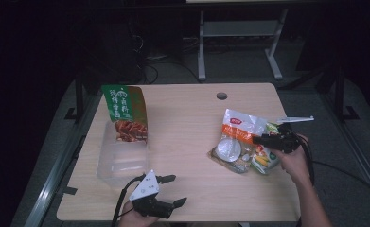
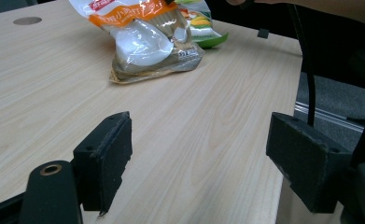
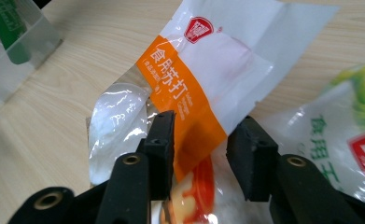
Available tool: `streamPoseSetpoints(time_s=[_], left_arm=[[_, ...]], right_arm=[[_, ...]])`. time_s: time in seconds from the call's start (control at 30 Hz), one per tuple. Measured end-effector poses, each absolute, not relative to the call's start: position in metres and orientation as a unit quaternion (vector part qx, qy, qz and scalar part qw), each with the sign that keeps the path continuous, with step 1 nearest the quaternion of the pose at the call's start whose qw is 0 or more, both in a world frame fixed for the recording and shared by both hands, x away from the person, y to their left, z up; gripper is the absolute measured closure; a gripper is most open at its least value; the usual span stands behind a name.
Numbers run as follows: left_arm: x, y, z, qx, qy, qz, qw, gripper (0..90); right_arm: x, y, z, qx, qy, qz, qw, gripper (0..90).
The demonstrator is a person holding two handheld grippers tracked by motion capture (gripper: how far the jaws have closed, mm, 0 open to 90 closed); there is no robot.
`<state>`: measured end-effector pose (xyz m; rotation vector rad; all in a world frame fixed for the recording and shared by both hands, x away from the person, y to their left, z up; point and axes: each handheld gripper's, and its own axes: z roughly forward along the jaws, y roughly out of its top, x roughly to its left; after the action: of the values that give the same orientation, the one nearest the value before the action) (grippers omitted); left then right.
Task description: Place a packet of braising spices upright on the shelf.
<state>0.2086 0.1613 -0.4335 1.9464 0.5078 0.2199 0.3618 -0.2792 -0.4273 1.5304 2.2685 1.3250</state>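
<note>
A white and orange packet (image 1: 237,130) (image 2: 143,37) (image 3: 208,60) lies at the table's right, partly over a green and yellow packet (image 1: 264,158) (image 2: 201,23) (image 3: 353,130). My right gripper (image 1: 257,139) (image 3: 201,140) comes in from the right, and its jaws stand close together with the packet's orange band pinched between them. My left gripper (image 1: 178,189) (image 2: 199,154) hovers over the front edge of the table (image 1: 187,123), open with nothing between its jaws, pointing toward the packets.
A clear plastic bin (image 1: 121,161) (image 3: 12,70) sits at the left with a green and brown snack bag (image 1: 123,111) leaning upright at its far end. A cable hole (image 1: 222,96) (image 2: 27,20) marks the far side. Bare wood lies between bin and packets.
</note>
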Motion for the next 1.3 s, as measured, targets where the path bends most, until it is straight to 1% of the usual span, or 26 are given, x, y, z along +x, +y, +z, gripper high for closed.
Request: streamPoseSetpoints(time_s=[0.07, 0.13, 0.27, 0.3, 0.33, 0.43, 0.73, 1.07, 1.23, 1.3], left_arm=[[0.209, 0.161, -0.433, 0.815, 0.212, 0.092, 0.531, 22.4], [0.209, 0.161, -0.433, 0.813, 0.214, 0.091, 0.534, 22.4], [0.209, 0.162, -0.433, 0.814, 0.213, 0.094, 0.532, 22.6], [0.209, 0.163, -0.433, 0.814, 0.211, 0.096, 0.532, 22.8], [0.209, 0.163, -0.433, 0.814, 0.211, 0.096, 0.533, 23.0], [0.210, 0.163, -0.433, 0.813, 0.213, 0.096, 0.533, 23.1], [0.211, 0.164, -0.431, 0.812, 0.214, 0.099, 0.534, 23.5], [0.212, 0.169, -0.429, 0.807, 0.220, 0.101, 0.538, 23.6], [0.214, 0.170, -0.429, 0.807, 0.222, 0.105, 0.537, 23.7], [0.214, 0.171, -0.429, 0.807, 0.223, 0.106, 0.537, 23.7]], right_arm=[[0.365, -0.275, -0.428, 0.503, 0.744, 0.438, 0.050, 62.7], [0.368, -0.270, -0.430, 0.505, 0.741, 0.440, 0.050, 65.8], [0.372, -0.262, -0.436, 0.512, 0.740, 0.434, 0.034, 74.5], [0.373, -0.260, -0.437, 0.510, 0.743, 0.432, 0.033, 79.8], [0.373, -0.257, -0.437, 0.509, 0.745, 0.429, 0.031, 81.0], [0.371, -0.252, -0.435, 0.502, 0.748, 0.433, 0.029, 88.5], [0.357, -0.244, -0.418, 0.465, 0.758, 0.456, 0.037, 89.6], [0.335, -0.218, -0.386, 0.407, 0.779, 0.475, 0.049, 89.9], [0.325, -0.202, -0.373, 0.372, 0.795, 0.475, 0.069, 90.0], [0.322, -0.197, -0.369, 0.363, 0.798, 0.476, 0.068, 90.0]])
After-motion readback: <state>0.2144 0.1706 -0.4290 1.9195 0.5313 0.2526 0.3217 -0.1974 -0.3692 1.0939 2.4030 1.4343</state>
